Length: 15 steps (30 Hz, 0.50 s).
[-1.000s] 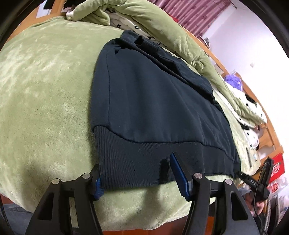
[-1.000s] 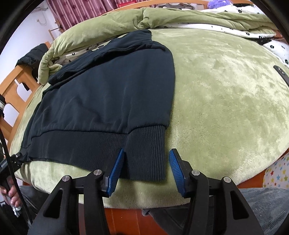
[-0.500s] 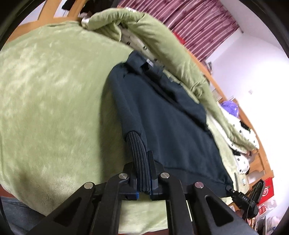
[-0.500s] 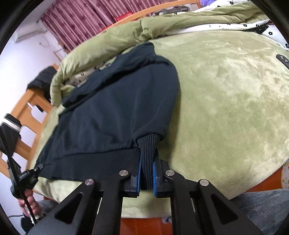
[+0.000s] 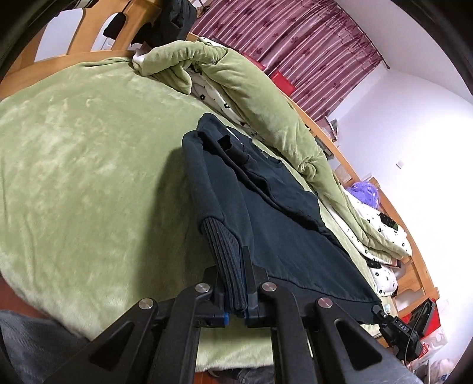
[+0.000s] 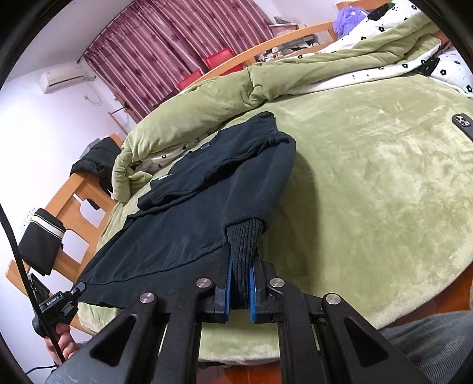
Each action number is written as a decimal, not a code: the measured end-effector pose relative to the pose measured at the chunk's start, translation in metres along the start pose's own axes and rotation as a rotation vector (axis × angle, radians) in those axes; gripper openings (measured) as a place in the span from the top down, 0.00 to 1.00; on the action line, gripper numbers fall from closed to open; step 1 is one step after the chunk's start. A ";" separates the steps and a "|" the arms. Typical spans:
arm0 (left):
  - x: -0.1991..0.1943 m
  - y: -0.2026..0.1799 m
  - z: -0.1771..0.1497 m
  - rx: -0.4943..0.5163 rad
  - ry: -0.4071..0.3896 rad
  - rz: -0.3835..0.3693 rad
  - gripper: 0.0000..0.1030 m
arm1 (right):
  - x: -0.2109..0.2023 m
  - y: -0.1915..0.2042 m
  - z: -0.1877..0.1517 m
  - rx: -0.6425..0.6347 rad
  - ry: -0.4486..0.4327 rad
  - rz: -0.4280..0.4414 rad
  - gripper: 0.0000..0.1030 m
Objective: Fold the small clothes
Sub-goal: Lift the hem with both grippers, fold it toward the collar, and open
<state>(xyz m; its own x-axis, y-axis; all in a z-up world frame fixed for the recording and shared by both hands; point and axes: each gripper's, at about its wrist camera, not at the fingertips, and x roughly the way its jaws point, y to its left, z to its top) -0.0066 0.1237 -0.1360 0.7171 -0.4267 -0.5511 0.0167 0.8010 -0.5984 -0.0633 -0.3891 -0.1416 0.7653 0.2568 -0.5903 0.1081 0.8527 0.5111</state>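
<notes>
Bedroom with a bed under a plush green blanket [image 5: 88, 165], in even, bright light.

Striped maroon curtains [image 6: 165, 59] cover the window on the far wall, and a white air conditioner [image 6: 63, 77] is mounted on the pale wall beside them. A light wooden bed frame [image 5: 88, 26] borders the bed (dark clothes hang over it). A rumpled green quilt with flower-print lining [image 6: 236, 88] lies heaped along the far side.

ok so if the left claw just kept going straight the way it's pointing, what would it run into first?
Probably the dark sweatshirt itself: the left claw is already shut on its ribbed hem, and the body stretches ahead. Beyond lies the rumpled green quilt, though depth is hard to judge.
</notes>
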 end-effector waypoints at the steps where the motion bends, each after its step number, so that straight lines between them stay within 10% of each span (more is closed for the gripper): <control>1: -0.004 -0.001 -0.002 0.004 -0.001 -0.002 0.94 | -0.004 0.001 -0.002 0.000 -0.001 0.002 0.91; 15: -0.031 -0.023 0.004 0.036 -0.002 0.022 0.94 | -0.040 0.012 -0.002 -0.011 -0.007 0.011 0.91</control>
<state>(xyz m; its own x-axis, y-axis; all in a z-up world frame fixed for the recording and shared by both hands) -0.0261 0.1201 -0.1024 0.7191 -0.4077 -0.5627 0.0262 0.8251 -0.5644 -0.0944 -0.3886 -0.1131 0.7710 0.2625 -0.5802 0.0933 0.8547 0.5107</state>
